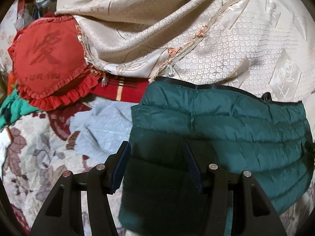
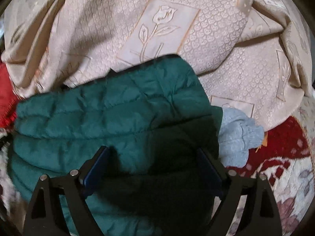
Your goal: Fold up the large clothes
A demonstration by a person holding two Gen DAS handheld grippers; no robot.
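Left wrist view: the left gripper (image 1: 156, 164) hangs over the left edge of a dark green quilted jacket (image 1: 232, 129), its two blue-padded fingers spread wide with nothing clamped between them. The jacket lies folded flat on a floral bedspread (image 1: 39, 157). A pale blue cloth (image 1: 102, 125) lies just left of the jacket. Behind, a cream rose-patterned cover (image 1: 177, 29) is heaped up, and a red frilled heart cushion (image 1: 49, 63) rests at the left beside it.

Right wrist view: the right gripper (image 2: 153, 167) hovers over the jacket's right end (image 2: 98, 118), fingers wide apart and holding nothing. The pale blue cloth (image 2: 238, 135) pokes out just right of the jacket. The cream cover (image 2: 137, 23) fills the background.
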